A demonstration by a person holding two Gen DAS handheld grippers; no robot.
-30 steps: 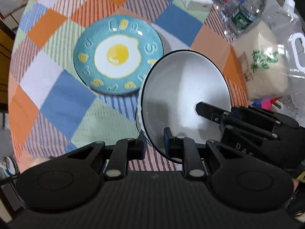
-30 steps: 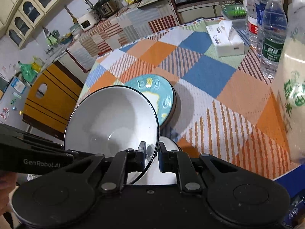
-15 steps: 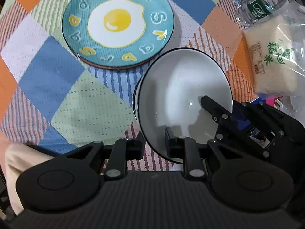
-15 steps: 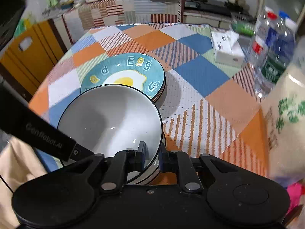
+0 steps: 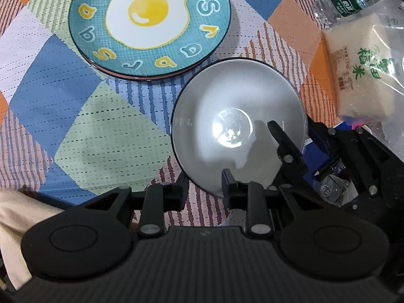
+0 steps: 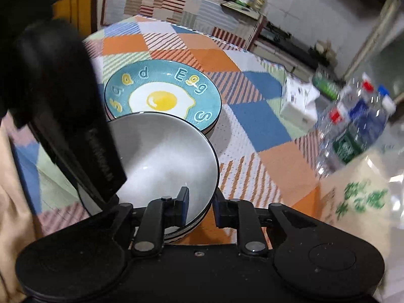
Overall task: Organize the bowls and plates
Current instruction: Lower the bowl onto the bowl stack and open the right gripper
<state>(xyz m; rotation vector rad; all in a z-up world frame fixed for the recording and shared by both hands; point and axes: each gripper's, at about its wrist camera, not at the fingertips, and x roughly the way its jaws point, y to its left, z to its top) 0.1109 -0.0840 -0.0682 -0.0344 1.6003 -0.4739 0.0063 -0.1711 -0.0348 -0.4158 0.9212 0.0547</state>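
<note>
The glossy white bowl, round and deep with a thin dark rim, sits on the patchwork-cloth surface just beside the teal plate, the landmark here. That plate is glazed, printed with a fried egg and puffy letters, and lies on another plate. The left tool has its fingers apart, straddling the bowl's near rim. The right tool likewise stands apart, one finger inside the rim, one outside. In the right wrist view the bowl rests nested in a striped bowl beneath. A soft plastic rice bag lies beyond the bowl from the plate.
</note>
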